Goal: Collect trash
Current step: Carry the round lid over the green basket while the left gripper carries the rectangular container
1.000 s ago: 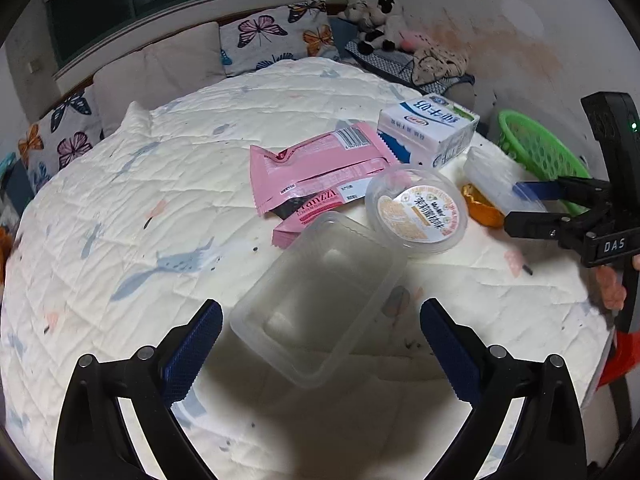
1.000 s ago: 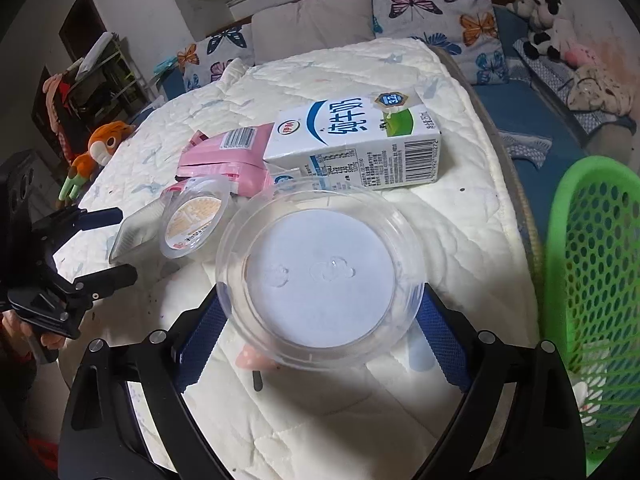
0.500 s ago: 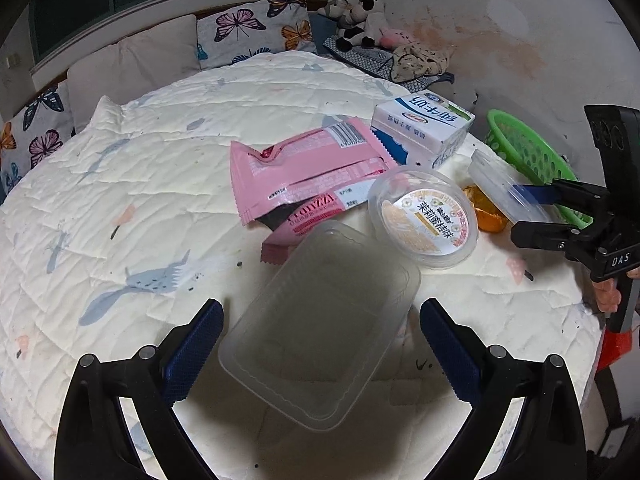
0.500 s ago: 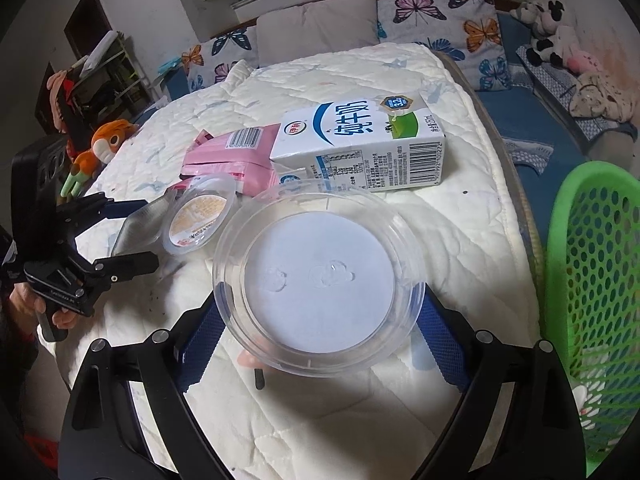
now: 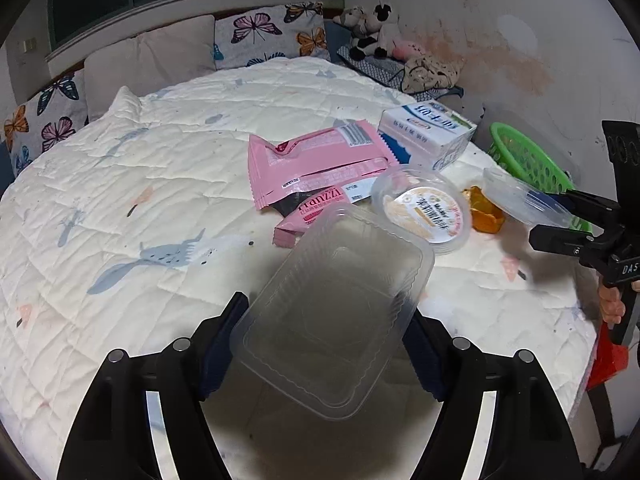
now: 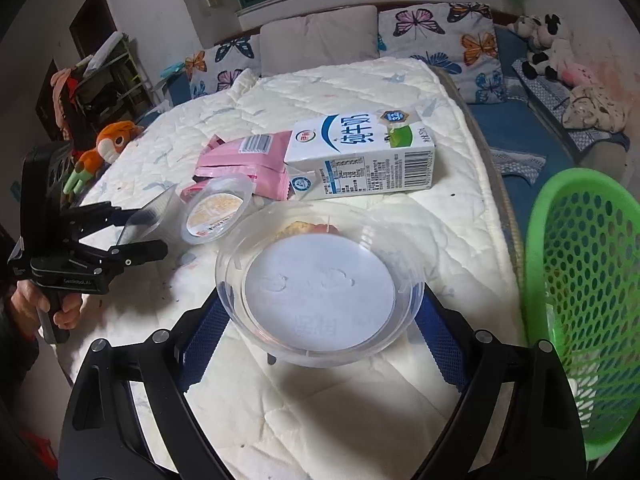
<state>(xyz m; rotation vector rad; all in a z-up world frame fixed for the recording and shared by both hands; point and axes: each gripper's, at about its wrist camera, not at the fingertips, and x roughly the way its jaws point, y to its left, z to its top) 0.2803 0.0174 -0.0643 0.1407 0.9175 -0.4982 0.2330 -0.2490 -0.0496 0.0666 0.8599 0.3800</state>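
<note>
My left gripper (image 5: 326, 344) is shut on a clear rectangular plastic tray (image 5: 336, 312), held just above the white quilt (image 5: 140, 208); both also show in the right wrist view, gripper (image 6: 132, 232) and tray (image 6: 150, 216). My right gripper (image 6: 320, 320) is shut on a round clear plastic lid (image 6: 320, 284), also seen in the left wrist view (image 5: 520, 200). On the quilt lie a round labelled cup (image 5: 424, 208), pink wrappers (image 5: 316, 160), a milk carton (image 6: 360, 156) and an orange wrapper (image 5: 482, 210).
A green mesh basket (image 6: 584, 300) stands off the bed's right edge, also in the left wrist view (image 5: 524, 156). Butterfly pillows (image 5: 268, 36) and plush toys (image 5: 372, 28) line the far side. An orange plush toy (image 6: 108, 144) lies at the left.
My left gripper's fingers have closed in on the clear rectangular tray, which has tilted up off the quilt. My right gripper has kept its hold on the round lid and drifted slightly.
</note>
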